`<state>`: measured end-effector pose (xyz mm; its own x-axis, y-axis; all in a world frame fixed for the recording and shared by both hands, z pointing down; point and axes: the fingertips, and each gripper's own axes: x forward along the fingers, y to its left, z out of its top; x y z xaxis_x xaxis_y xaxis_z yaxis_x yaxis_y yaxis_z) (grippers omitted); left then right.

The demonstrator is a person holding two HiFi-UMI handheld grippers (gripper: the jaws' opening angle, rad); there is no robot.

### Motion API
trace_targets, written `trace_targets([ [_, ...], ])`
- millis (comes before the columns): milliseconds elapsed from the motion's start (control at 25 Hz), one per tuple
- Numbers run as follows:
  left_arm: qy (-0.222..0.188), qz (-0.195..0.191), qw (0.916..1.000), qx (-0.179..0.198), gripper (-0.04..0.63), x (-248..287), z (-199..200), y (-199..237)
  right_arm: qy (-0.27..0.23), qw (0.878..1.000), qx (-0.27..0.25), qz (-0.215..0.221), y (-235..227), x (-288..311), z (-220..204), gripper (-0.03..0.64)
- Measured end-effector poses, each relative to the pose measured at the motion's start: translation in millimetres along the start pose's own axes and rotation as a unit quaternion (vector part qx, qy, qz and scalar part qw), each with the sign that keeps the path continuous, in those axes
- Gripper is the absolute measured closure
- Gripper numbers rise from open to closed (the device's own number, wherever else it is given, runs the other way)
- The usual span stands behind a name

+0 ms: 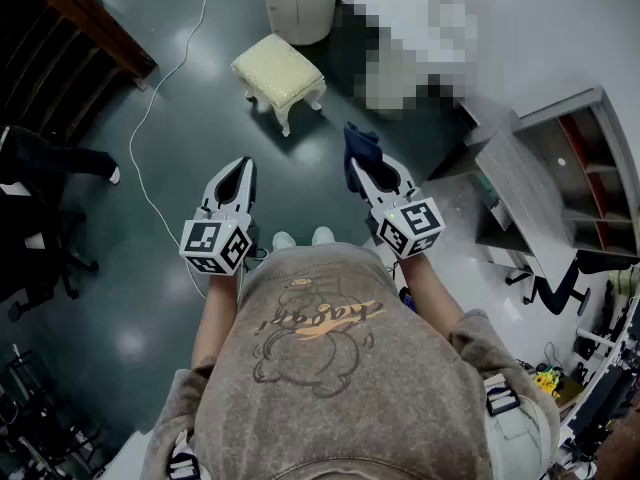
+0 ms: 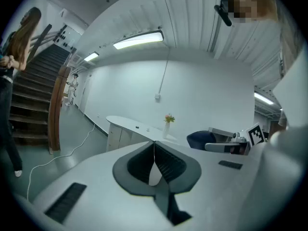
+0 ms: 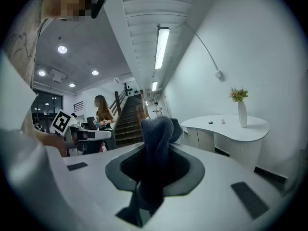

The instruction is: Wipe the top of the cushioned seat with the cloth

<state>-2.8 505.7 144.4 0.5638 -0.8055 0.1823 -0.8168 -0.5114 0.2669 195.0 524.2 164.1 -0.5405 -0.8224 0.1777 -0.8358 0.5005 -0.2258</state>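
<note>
Cloth [image 1: 361,146], dark blue: was clamped between the fingers of the right gripper [image 1: 366,174] and bunched above them. Left gripper [image 1: 241,172]: fingers were pressed together, holding nothing. Cushioned seat [image 1: 278,71]: stood on the floor [image 1: 190,118], well apart, ahead and leftward of the cloth, roughly between both grippers' lines.

Site type: office lobby/reception. Indicators: curved white reception desk [image 3: 226,125] w/ flower vase [image 3: 242,113], open staircase [image 2: 33,83], ceiling strip light [image 2: 138,39], swivel chair [image 1: 565,283], shelf unit [image 1: 585,168], dark polished floor [image 1: 180,298].
</note>
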Motion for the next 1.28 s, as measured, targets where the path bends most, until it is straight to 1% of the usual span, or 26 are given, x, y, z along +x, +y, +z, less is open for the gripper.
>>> trace_targets([
  [320, -0.003, 0.014, 0.9999, 0.003, 0.577, 9, -10, -15, 0.01, 1.0, -0.001, 0.025, -15, -5, -9, 0.529],
  [640, -0.003, 0.027, 0.9996, -0.004, 0.577, 26, -16, -16, 0.022, 0.999, 0.0, 0.046, -32, 9, -11, 0.529],
  [1000, -0.007, 0.025, 0.9996, -0.01, 0.575, 81, -3, 25, 0.034, 0.998, -0.006, 0.049, -62, 67, -5, 0.529],
  [1280, -0.004, 0.019, 0.9998, -0.01, 0.575, 142, 24, 82, 0.039, 0.998, -0.013, 0.051, -92, 146, 16, 0.529],
])
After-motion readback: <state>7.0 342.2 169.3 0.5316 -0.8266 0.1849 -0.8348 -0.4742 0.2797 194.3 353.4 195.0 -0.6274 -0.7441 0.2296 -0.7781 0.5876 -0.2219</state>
